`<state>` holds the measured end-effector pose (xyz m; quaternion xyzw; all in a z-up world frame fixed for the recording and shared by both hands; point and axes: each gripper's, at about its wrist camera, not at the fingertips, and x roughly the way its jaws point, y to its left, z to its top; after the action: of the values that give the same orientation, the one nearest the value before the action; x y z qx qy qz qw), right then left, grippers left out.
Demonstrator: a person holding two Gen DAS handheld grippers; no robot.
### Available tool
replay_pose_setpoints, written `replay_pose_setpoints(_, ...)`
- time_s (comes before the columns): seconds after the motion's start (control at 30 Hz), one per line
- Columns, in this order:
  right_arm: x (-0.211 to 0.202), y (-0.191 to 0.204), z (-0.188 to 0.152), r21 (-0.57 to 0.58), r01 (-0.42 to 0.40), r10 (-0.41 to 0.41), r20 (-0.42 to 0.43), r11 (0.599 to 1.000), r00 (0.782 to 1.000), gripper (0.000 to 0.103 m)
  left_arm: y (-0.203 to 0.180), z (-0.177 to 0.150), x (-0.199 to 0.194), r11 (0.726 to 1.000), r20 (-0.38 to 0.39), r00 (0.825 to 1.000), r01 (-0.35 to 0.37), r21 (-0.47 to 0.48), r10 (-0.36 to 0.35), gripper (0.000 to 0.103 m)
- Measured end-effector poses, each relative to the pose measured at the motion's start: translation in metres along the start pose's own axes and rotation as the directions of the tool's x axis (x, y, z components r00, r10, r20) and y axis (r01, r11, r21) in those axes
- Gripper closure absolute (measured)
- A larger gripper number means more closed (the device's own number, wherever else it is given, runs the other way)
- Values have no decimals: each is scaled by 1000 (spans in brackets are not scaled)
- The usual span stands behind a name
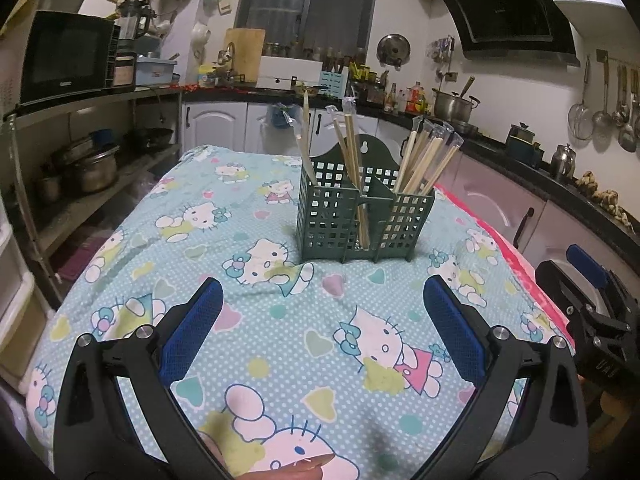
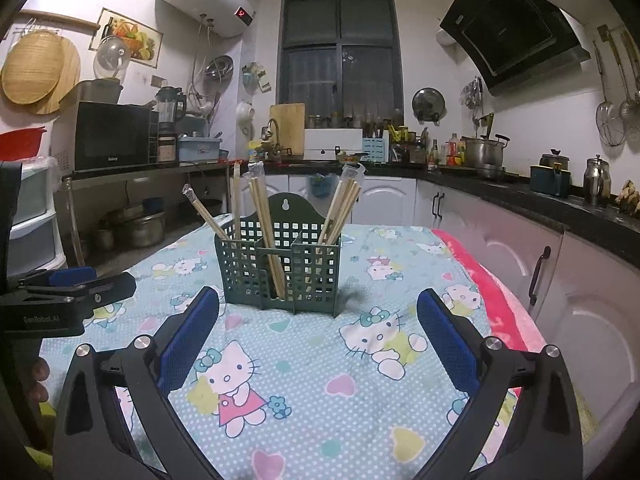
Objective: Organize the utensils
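A green perforated utensil holder point(image 1: 362, 216) stands on the Hello Kitty tablecloth point(image 1: 260, 320); it also shows in the right wrist view point(image 2: 280, 268). Wrapped wooden chopsticks point(image 1: 428, 160) lean in its right compartment, others point(image 1: 352, 168) in the middle, and one pair point(image 1: 306, 140) at the left. In the right wrist view the chopsticks point(image 2: 342, 208) fan out likewise. My left gripper point(image 1: 322, 300) is open and empty, short of the holder. My right gripper point(image 2: 318, 312) is open and empty, just in front of the holder.
The right gripper's body point(image 1: 592, 312) shows at the right edge of the left wrist view; the left gripper's body point(image 2: 60, 292) at the left of the right one. A pink cloth point(image 2: 492, 292) lies along the table's right side. Kitchen counters point(image 2: 540, 200) and shelves point(image 1: 80, 176) surround the table.
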<state>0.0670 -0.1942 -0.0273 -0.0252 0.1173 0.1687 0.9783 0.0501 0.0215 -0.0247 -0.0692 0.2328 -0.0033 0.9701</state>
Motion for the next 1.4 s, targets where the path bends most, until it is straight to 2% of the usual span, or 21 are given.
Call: replay_pose_setpoints(1.4, -1, 5, -2, 0, -7, 7, -5, 1000, 1000, 6, 3, 3, -6, 1000, 13, 1000, 7, -8, -7, 11)
